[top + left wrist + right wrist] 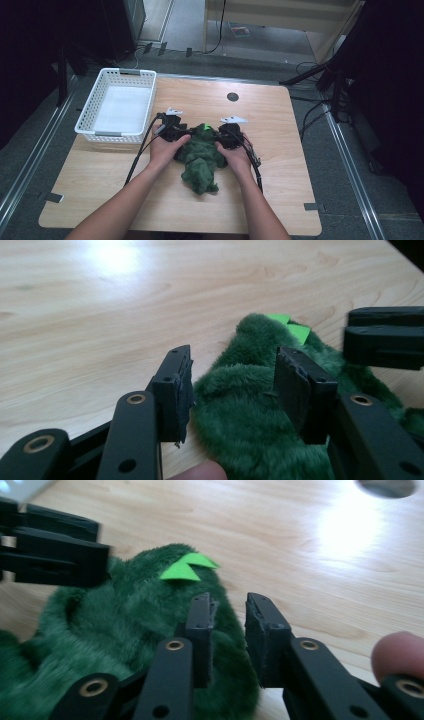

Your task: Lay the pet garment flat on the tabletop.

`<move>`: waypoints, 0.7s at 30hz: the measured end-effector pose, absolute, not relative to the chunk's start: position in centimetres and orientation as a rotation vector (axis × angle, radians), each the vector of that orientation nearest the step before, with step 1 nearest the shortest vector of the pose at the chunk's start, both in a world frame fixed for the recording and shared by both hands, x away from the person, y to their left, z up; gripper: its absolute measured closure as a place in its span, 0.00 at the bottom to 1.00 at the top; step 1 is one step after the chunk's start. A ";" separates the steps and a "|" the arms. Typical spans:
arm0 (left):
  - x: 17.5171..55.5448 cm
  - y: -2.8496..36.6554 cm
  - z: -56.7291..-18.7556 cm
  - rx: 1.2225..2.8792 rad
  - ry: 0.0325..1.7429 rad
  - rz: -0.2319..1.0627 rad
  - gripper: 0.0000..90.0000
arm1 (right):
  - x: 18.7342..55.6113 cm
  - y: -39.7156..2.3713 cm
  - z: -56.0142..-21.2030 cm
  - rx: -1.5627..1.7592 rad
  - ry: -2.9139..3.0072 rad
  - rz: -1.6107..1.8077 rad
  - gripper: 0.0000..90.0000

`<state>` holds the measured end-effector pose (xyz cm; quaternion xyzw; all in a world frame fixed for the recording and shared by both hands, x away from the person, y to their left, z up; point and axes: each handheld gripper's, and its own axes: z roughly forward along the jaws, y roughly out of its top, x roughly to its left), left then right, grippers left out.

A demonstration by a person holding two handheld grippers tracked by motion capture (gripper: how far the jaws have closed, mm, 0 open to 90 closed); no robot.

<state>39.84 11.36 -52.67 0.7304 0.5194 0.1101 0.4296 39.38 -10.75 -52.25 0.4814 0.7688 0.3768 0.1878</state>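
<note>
On the 1 wooden table (280,165) lies 1 green plush toy (200,162) near the middle, flanked by 2 grippers: the left gripper (235,385) stands parted around its fur, the right gripper (230,630) narrowly parted at its edge, with 1 white basket (120,102) far left.

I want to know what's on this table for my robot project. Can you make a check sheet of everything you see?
Surface: pale wooden table, round dark hole near the far edge.
Job's things: fuzzy dark green plush garment with bright green felt triangles, bunched mid-table.
Clutter: white plastic slatted basket at the far left corner.
Grippers: left gripper open around the plush; right gripper open, narrow gap at the plush's edge.
Cables: black, trailing back from both grippers.
Surroundings: grey floor, more cables, dark stands.
</note>
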 end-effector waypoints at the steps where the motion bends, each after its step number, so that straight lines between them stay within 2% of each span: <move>1: 39.6 11.6 -52.6 1.823 1.296 0.283 0.55 | 39.2 -11.1 -52.0 1.362 2.152 1.069 0.79; 3: 39.3 12.0 -52.6 1.830 1.325 0.282 0.55 | 38.9 -11.9 -51.7 1.398 2.135 1.091 0.76; 4: 39.2 12.2 -52.7 1.830 1.337 0.273 0.56 | 38.7 -12.5 -51.7 1.432 2.136 1.126 0.69; 8: 38.9 11.8 -53.5 1.914 1.319 0.254 0.60 | 38.7 -12.5 -52.3 1.434 2.194 1.101 0.66; 9: 38.8 11.7 -53.7 1.922 1.316 0.250 0.63 | 38.7 -12.3 -52.6 1.436 2.204 1.087 0.68; 10: 38.8 11.5 -53.8 1.933 1.312 0.250 0.70 | 38.8 -12.0 -53.0 1.428 2.226 1.053 0.74; 11: 38.8 11.4 -53.9 1.942 1.309 0.255 0.70 | 38.8 -12.0 -53.0 1.428 2.226 1.053 0.74; 16: 38.9 10.8 -54.1 1.976 1.280 0.271 0.91 | 39.1 -11.5 -53.6 1.427 2.201 0.985 0.96; 18: 39.1 10.6 -54.2 1.968 1.288 0.265 0.96 | 39.3 -11.5 -53.8 1.432 2.192 0.972 0.99; 21: 39.7 10.5 -54.3 1.943 1.303 0.265 0.98 | 39.8 -11.7 -53.9 1.460 2.149 0.959 1.00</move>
